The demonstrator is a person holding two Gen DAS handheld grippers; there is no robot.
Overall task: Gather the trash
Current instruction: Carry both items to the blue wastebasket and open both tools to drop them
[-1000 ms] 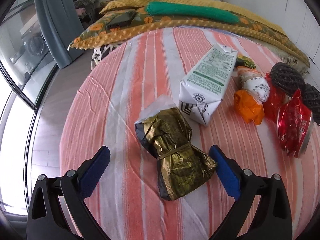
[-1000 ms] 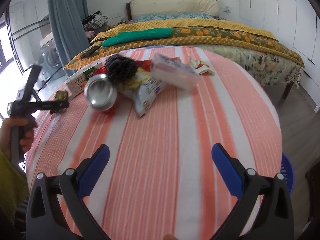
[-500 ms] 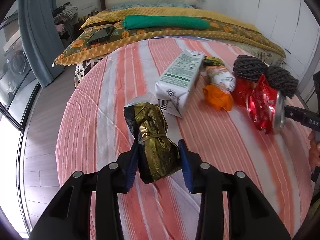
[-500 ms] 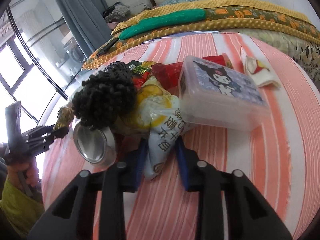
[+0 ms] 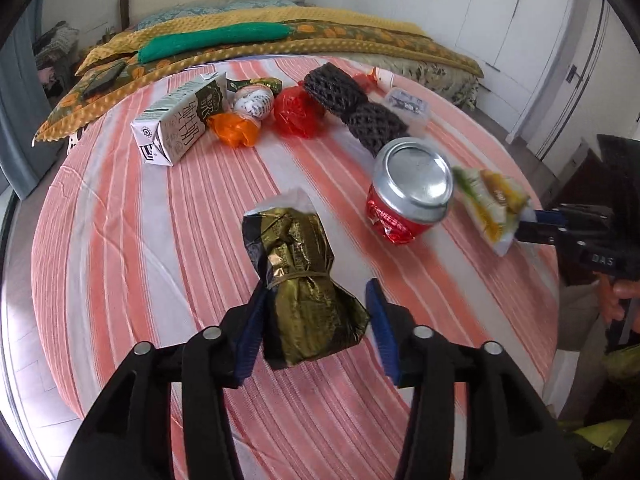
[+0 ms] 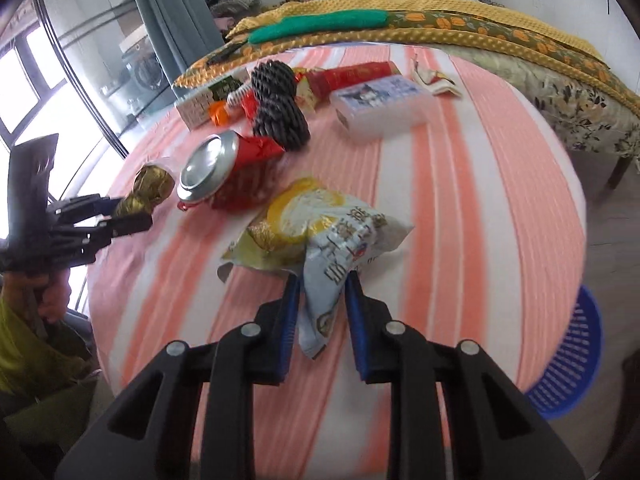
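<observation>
My left gripper is shut on a crumpled gold and black foil wrapper and holds it above the striped tablecloth. My right gripper is shut on a white and yellow snack bag, lifted off the table. That bag also shows in the left wrist view. A crushed red can lies between the two. Further back lie a milk carton, an orange wrapper, a red wrapper and two dark mesh balls.
A clear plastic box and a small folded wrapper lie at the table's far side. A blue basket stands on the floor at the table's right. A bed stands behind the table, a curtain at left.
Both grippers closed on their items and lifted them: the left on the gold foil wrapper, the right on the snack bag, pulled back away from the pile.
</observation>
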